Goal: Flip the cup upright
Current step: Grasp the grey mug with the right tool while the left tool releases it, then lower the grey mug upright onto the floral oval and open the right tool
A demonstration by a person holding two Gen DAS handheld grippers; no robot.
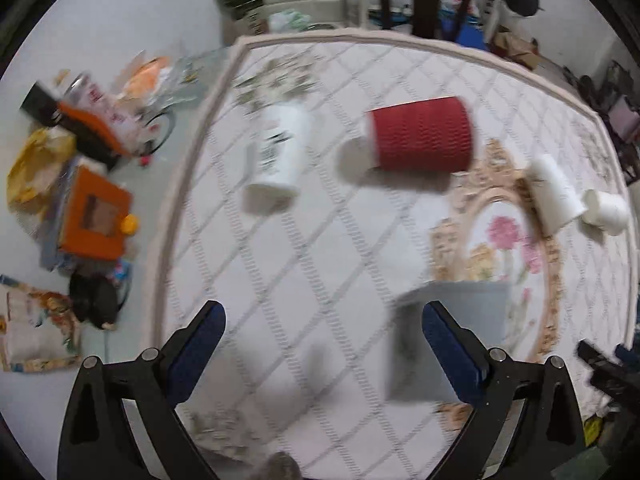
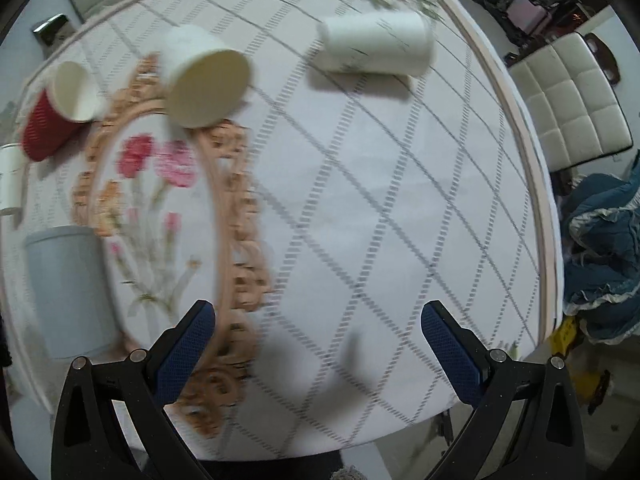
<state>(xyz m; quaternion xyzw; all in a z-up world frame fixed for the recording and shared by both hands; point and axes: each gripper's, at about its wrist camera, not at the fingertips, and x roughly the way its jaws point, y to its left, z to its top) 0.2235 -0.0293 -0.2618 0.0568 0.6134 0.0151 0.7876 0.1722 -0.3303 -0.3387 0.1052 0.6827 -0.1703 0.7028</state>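
Both grippers hang over the table with jaws spread wide, holding and touching nothing. Between the left gripper's [image 1: 324, 332] blue pads [image 1: 196, 354] lies bare patterned cloth; the right gripper [image 2: 318, 330] likewise frames only cloth, near the table's front edge.

Five cups show across the two views. A red cup [image 1: 420, 140] lies on its side near the table's middle, well ahead of the left gripper; from the right wrist it appears at far left [image 2: 48, 128] with its pale mouth turned toward that camera. A white printed cup [image 1: 280, 152] lies on its side left of the red one, nearer the table's left rim [image 1: 176, 208]. Two more white cups lie tipped toward the right: one [image 1: 554, 196] just beside the other [image 1: 606, 212], though blur hides whether they touch. In the right view these read as one with its open mouth toward the camera [image 2: 204, 76] and one lying sideways farther back [image 2: 376, 46]. A grey cup [image 1: 444, 340] stands just ahead of the left gripper's right finger; from the right wrist it stands at left [image 2: 68, 292], beside the floral medallion [image 2: 160, 200].

Open cloth runs between the grippers and the red cup. Clutter lies on the floor beyond the left rim, and a white chair [image 2: 572, 108] stands off the right edge.
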